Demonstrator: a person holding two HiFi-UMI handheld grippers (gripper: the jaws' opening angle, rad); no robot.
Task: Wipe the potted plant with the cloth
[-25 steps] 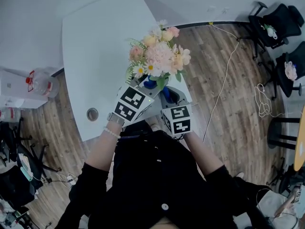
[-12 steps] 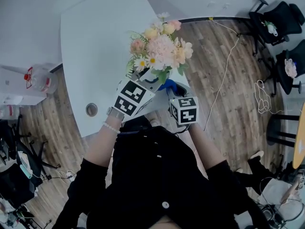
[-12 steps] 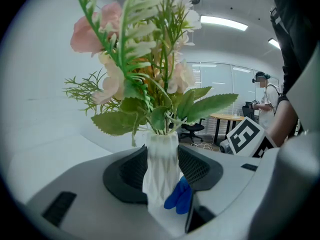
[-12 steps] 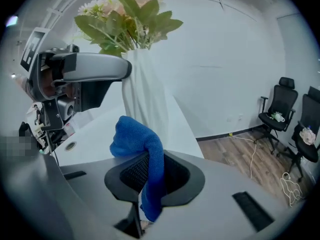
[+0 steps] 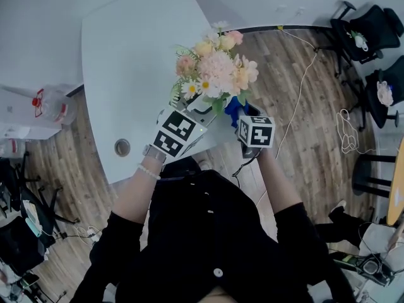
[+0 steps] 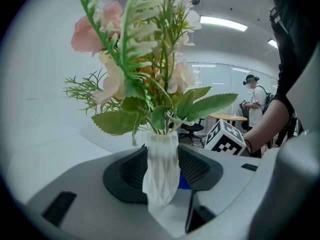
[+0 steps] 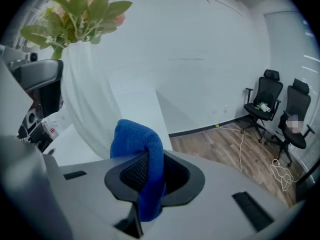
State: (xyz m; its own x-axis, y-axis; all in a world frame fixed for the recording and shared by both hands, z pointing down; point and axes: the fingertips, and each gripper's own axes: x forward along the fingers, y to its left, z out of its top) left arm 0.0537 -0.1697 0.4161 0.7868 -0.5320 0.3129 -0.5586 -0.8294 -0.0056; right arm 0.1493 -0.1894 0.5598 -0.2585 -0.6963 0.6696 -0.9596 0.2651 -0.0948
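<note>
The potted plant is a bunch of pink, peach and white artificial flowers (image 5: 214, 68) in a ribbed white vase (image 6: 161, 171). My left gripper (image 6: 162, 170) is shut on the vase's body and holds it upright over the white table's (image 5: 126, 55) near edge. My right gripper (image 7: 150, 171) is shut on a folded blue cloth (image 7: 142, 154). The cloth stands just right of the vase (image 7: 85, 94), close to its side; I cannot tell whether they touch. In the head view the cloth (image 5: 235, 109) shows under the blooms' right side, between them and the right gripper (image 5: 245, 117).
The table's corner ends beside the right hand, with wood floor (image 5: 303, 125) and a loose cable (image 5: 297, 100) beyond. Black office chairs (image 5: 369, 24) stand at the far right. A water jug (image 5: 53, 109) sits left of the table. A person (image 6: 255, 106) stands in the background.
The right gripper has swung with the blue cloth from below the flowers out to the vase's right side and dropped a little. The left gripper and vase have stayed put.
</note>
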